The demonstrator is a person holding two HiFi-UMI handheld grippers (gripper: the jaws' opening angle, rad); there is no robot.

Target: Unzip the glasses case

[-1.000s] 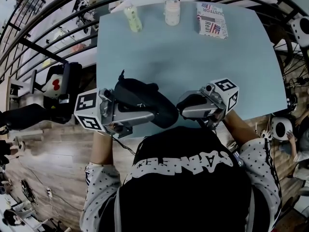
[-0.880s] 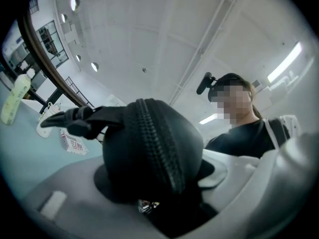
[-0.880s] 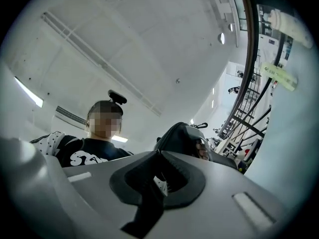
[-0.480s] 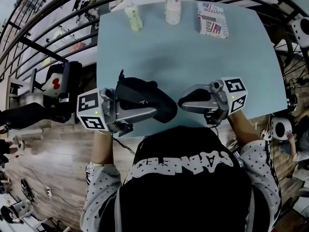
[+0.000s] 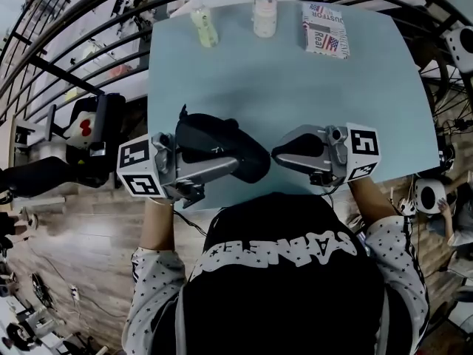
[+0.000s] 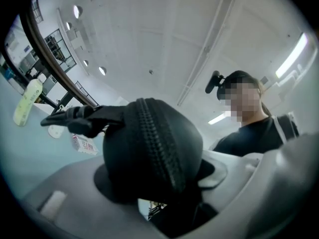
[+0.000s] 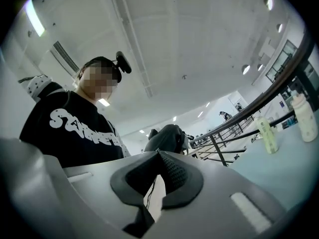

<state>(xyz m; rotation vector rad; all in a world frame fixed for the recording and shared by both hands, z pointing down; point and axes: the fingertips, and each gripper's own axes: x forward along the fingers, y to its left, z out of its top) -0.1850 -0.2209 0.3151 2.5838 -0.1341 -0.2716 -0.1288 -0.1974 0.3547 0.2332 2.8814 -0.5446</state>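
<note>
Now my left claw [image 5: 228, 170] squeezes the case [image 5: 214, 145], just above the worktop's [image 5: 295, 87] near edge. My right claw [image 5: 278, 154] is pinched tight by the case's end, with no zip tab seen in it. Next, I think, it must catch that tab and pull.

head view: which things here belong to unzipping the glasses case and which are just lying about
In the job: black zipped glasses case, clamped in the left gripper; right gripper, jaws shut, by the case's end.

Lying about: pale green plastic bottle, white bottle, flag-printed packet, all at the far edge of the light blue table.
</note>
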